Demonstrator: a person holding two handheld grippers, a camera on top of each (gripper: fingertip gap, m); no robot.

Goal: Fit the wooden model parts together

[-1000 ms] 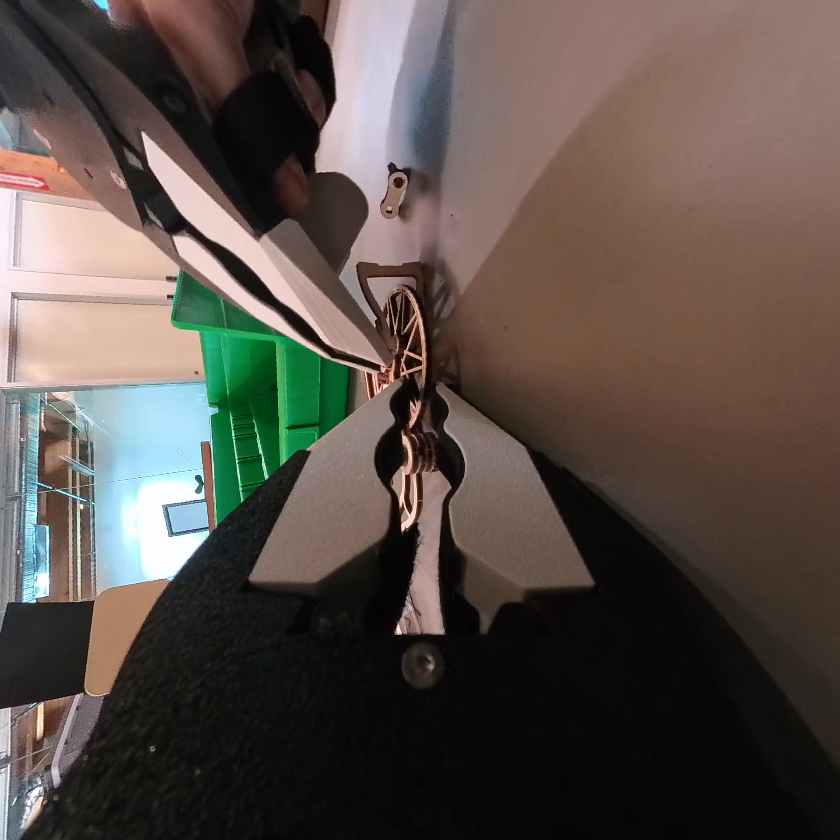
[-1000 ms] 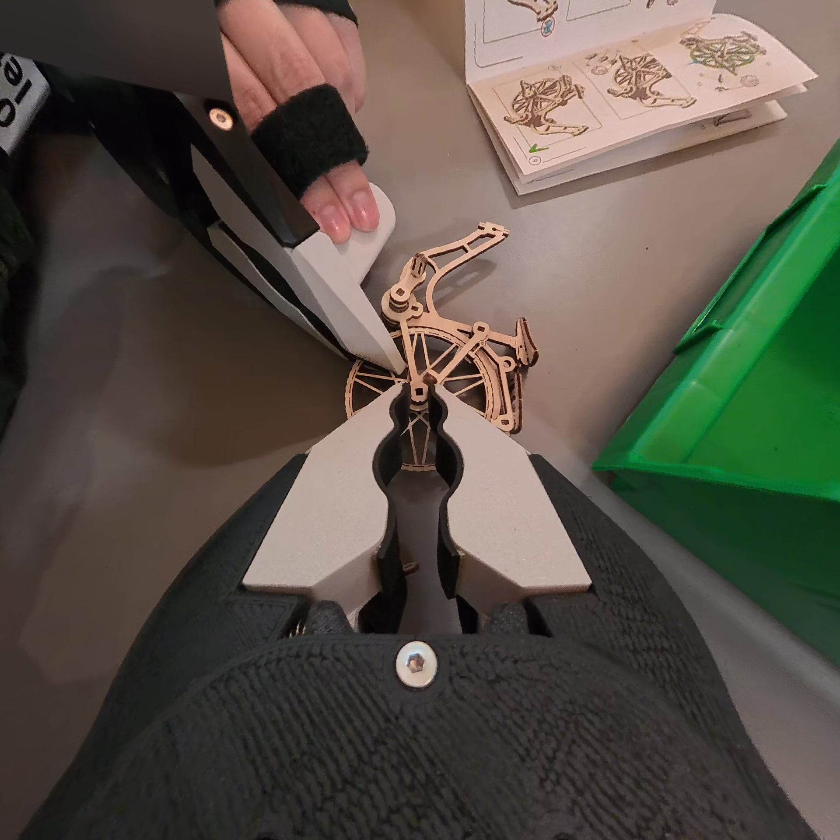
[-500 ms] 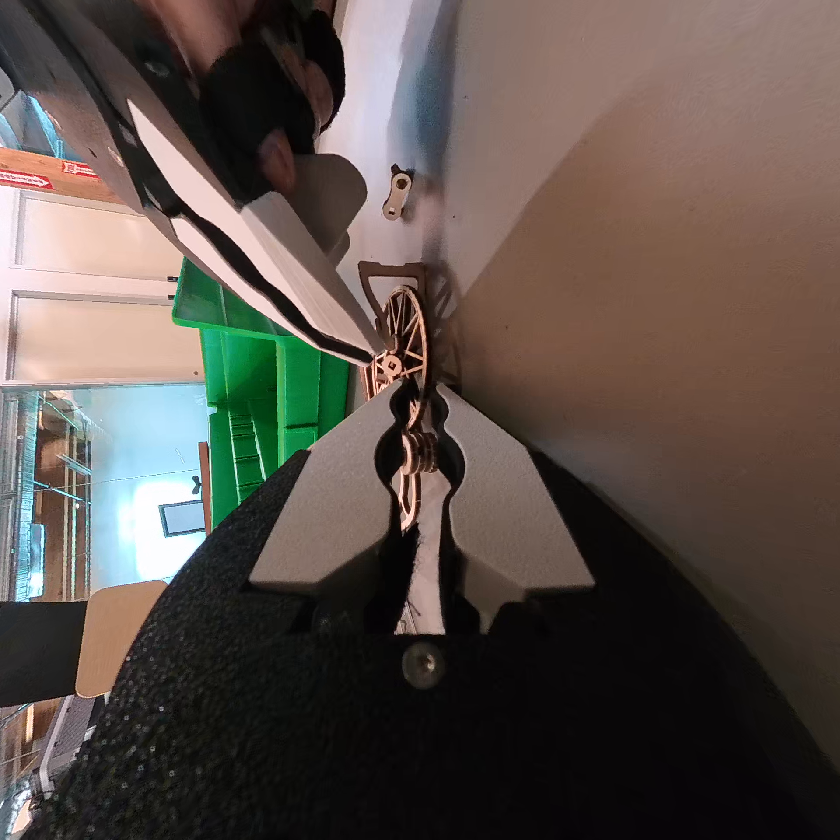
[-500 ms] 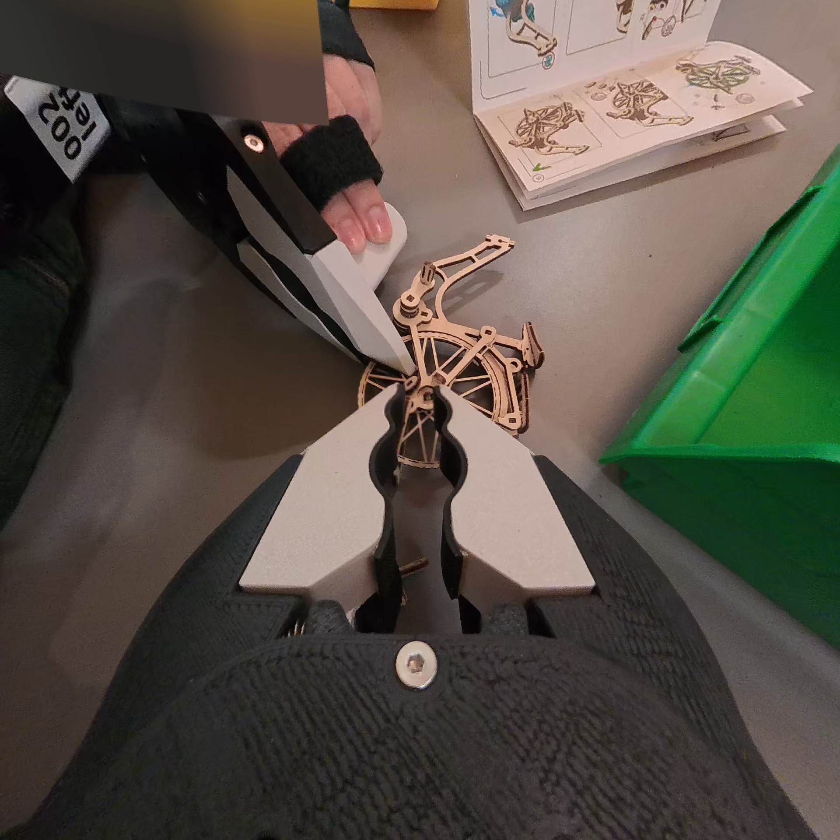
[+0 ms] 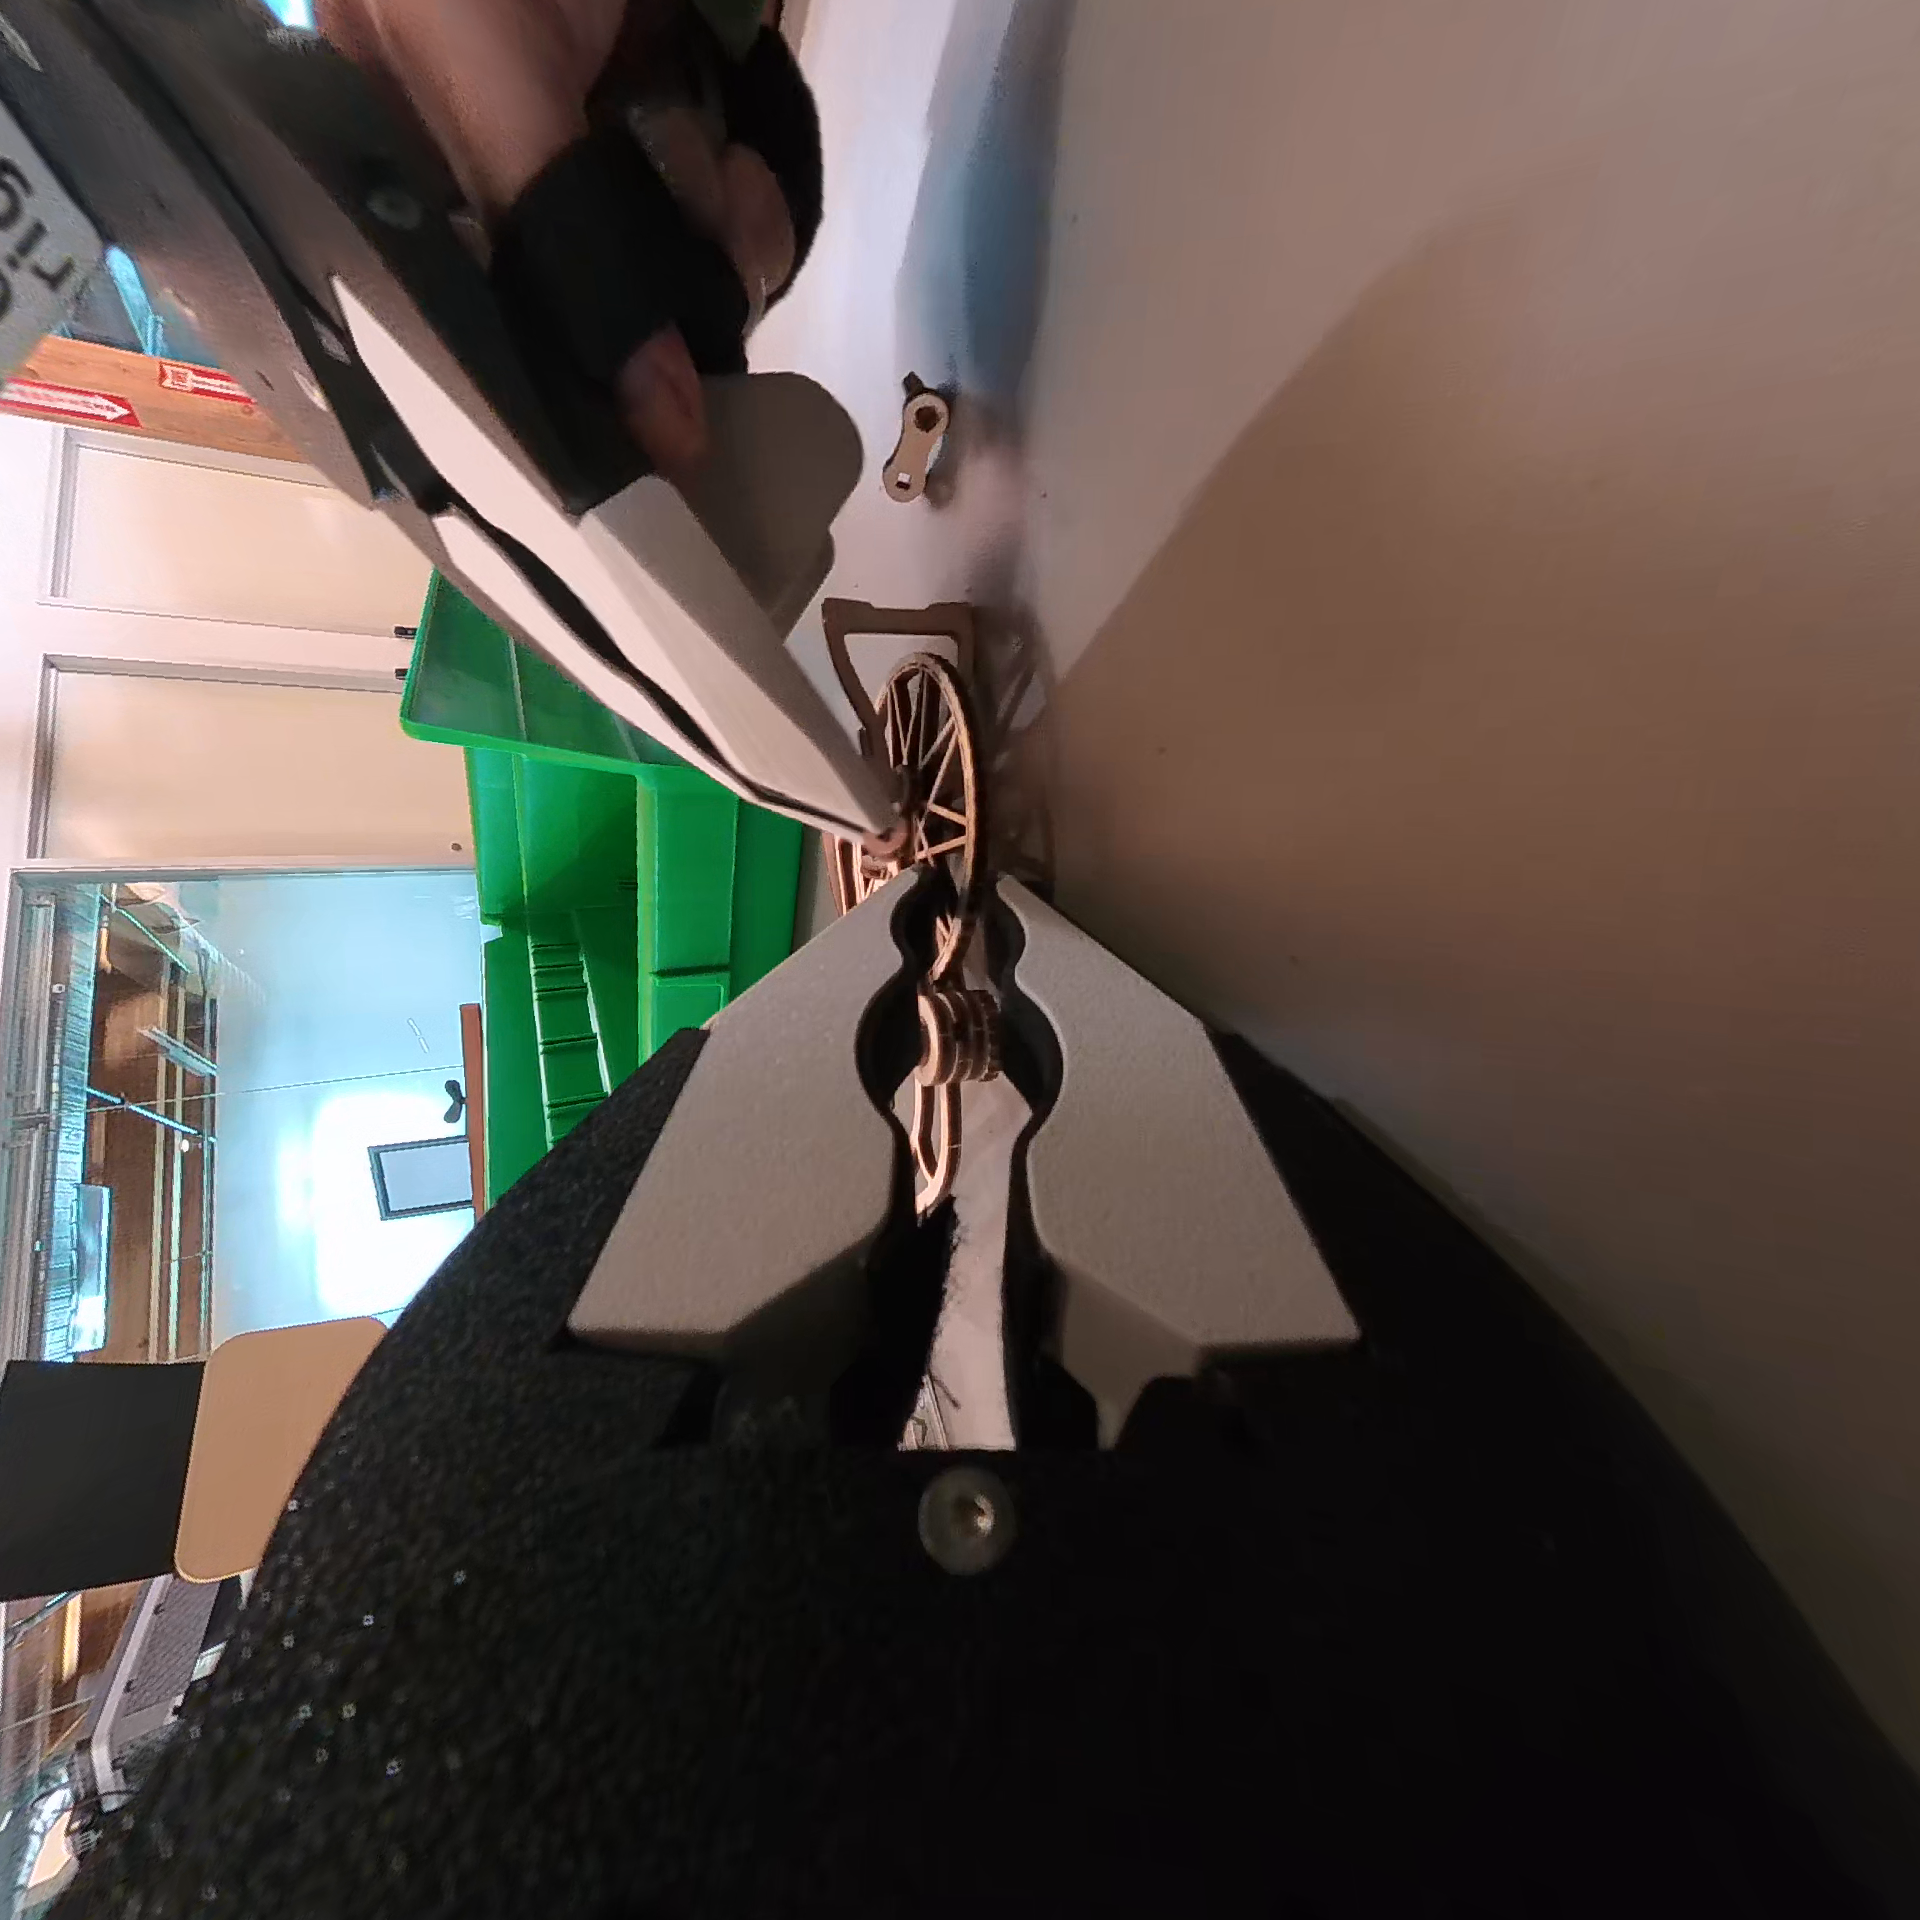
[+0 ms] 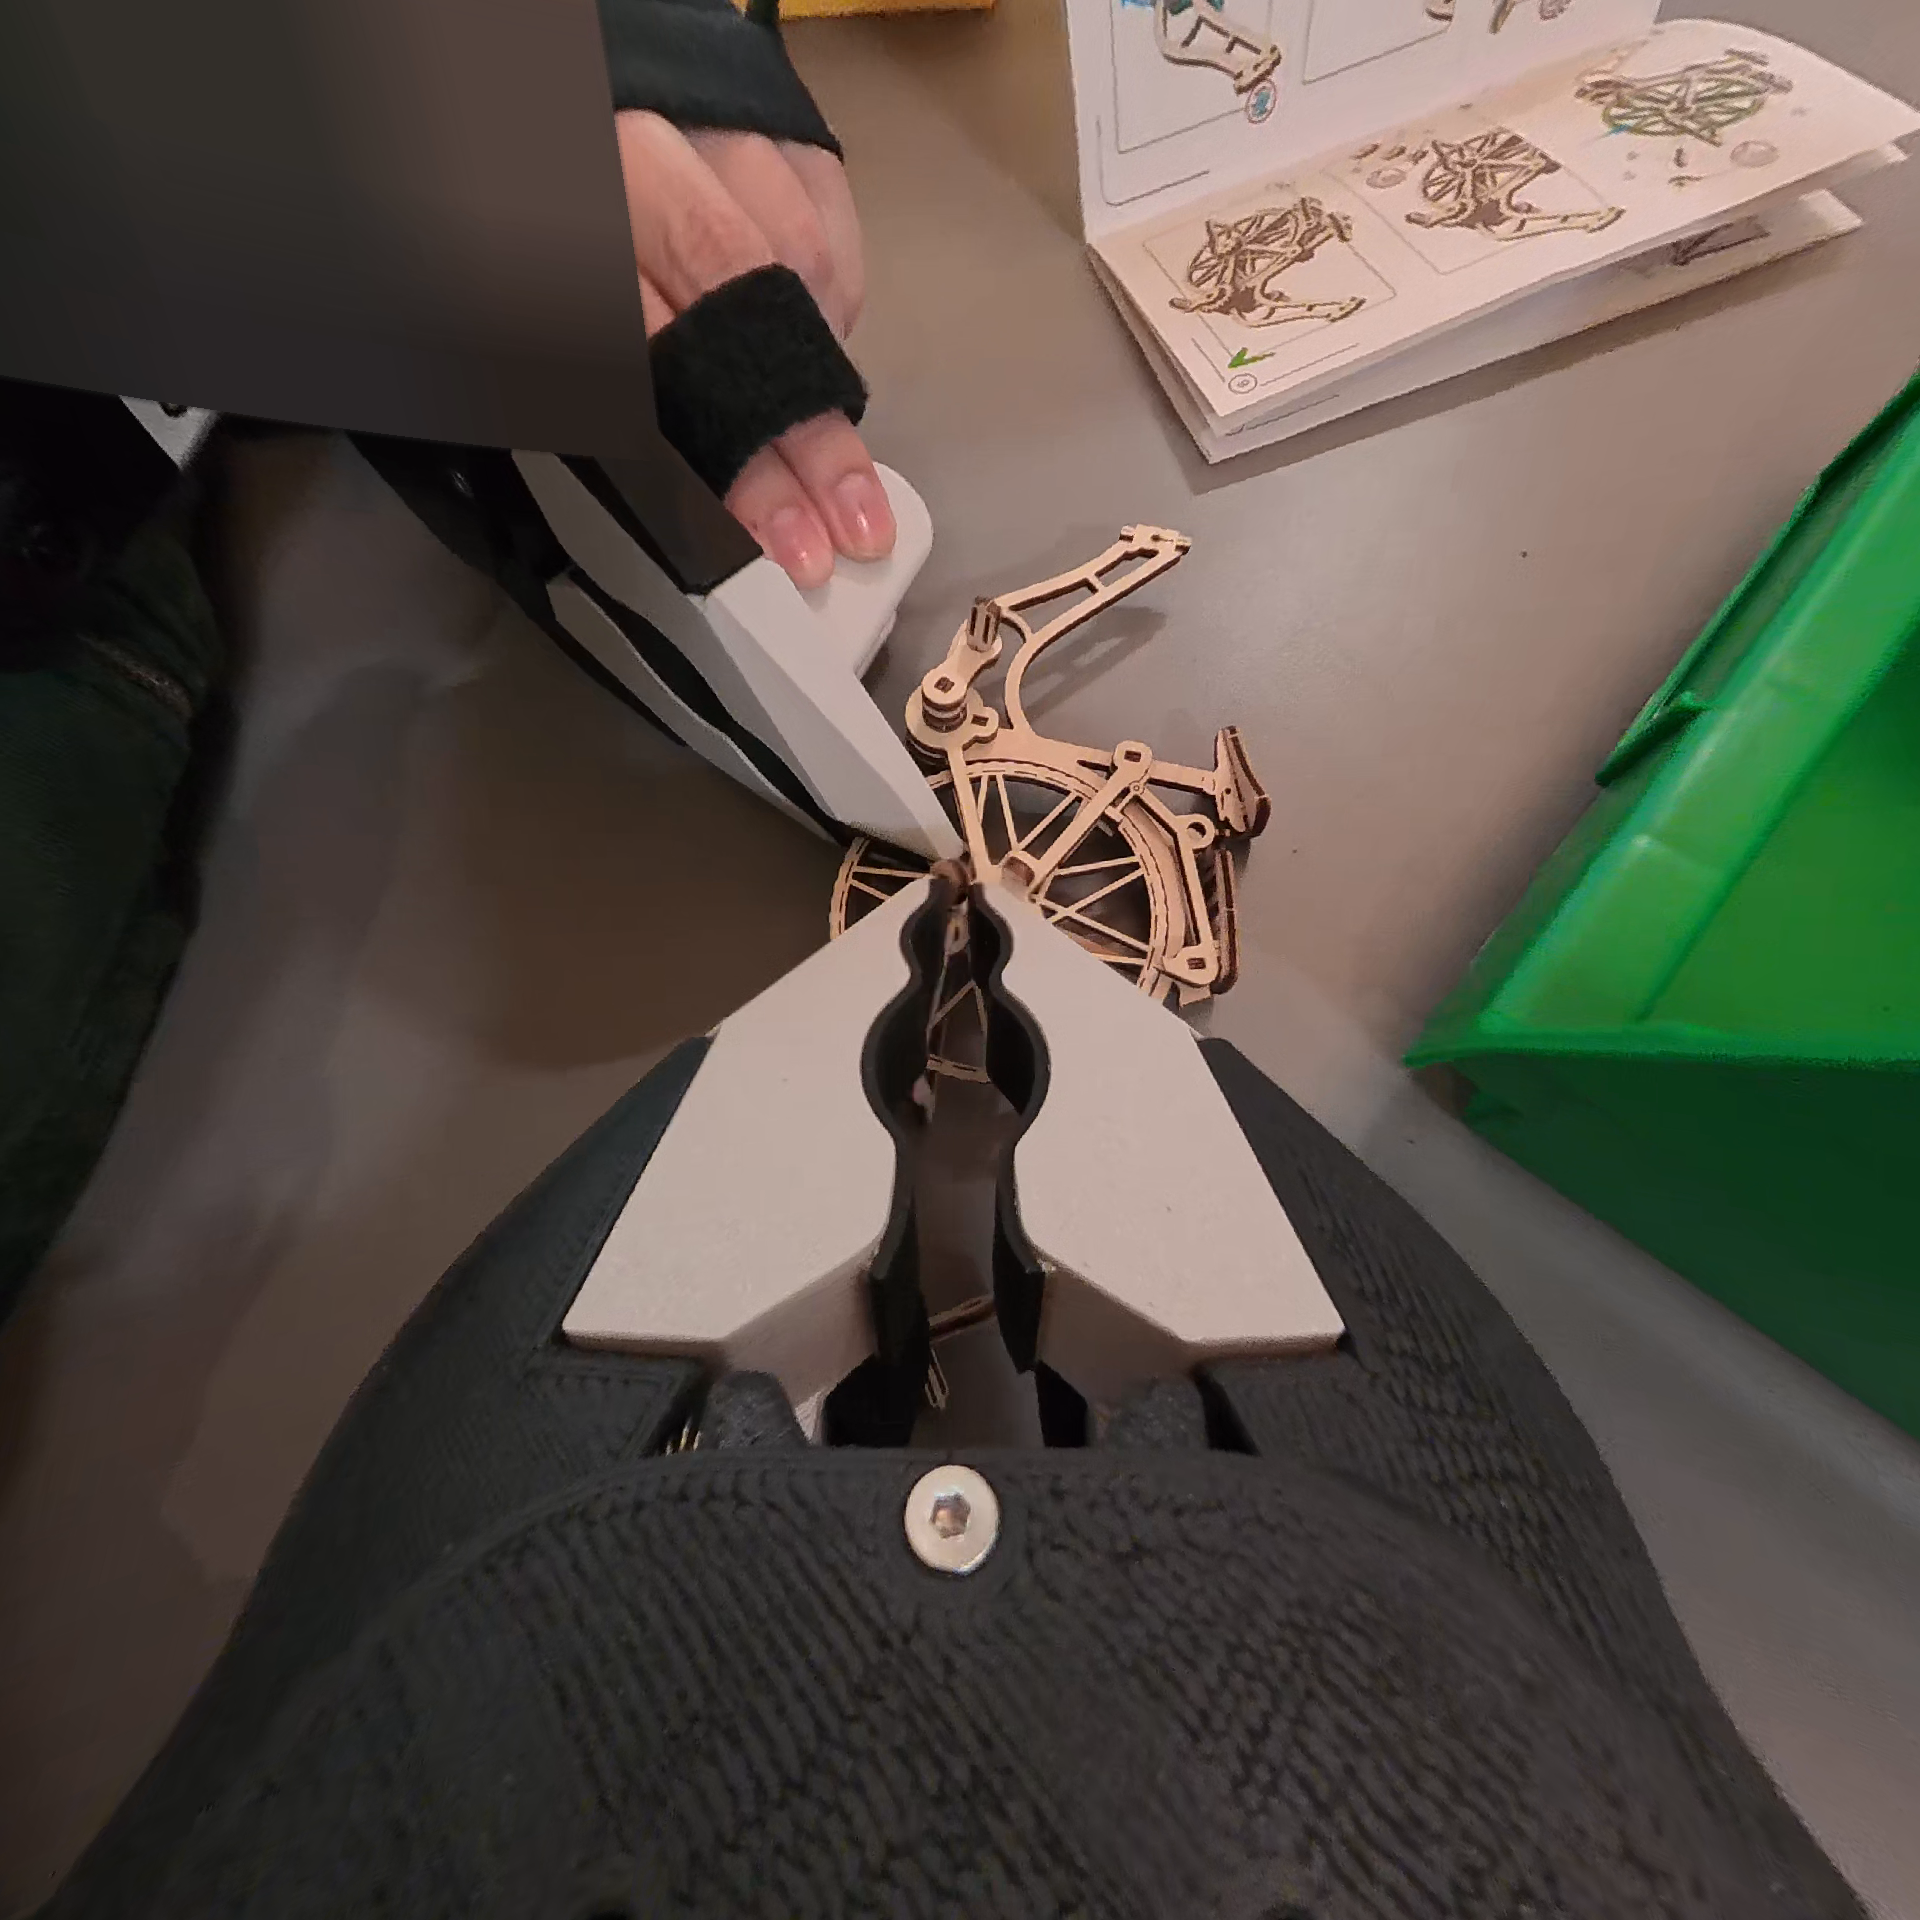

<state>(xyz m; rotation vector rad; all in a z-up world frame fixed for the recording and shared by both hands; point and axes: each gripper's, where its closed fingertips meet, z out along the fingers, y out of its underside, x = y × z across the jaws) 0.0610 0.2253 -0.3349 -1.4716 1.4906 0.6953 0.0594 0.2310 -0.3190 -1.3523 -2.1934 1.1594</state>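
Note:
The wooden wheel model (image 6: 1091, 862), a spoked wheel with a frame and a curved arm, lies flat just over the grey table (image 6: 416, 987). My left gripper (image 5: 956, 894) is shut on its rim, and I see the wheel (image 5: 935, 748) edge-on, with a stacked disc between the fingers. In the right wrist view the left gripper (image 6: 920, 842) reaches in from the upper left. My right gripper (image 6: 951, 883) is shut on a small wooden piece at the wheel hub. In the left wrist view its tips (image 5: 883, 831) touch the hub.
A green bin (image 6: 1714, 883) stands right of the model. An open instruction booklet (image 6: 1455, 208) lies at the back. A small loose wooden link (image 5: 920, 457) lies on the table (image 5: 1455, 623) beyond the model. Less than 4 cm separates the two grippers' tips.
My right gripper has shifted a little while its tips stay at the hub. The left gripper keeps its hold on the wheel, and the model has barely moved.

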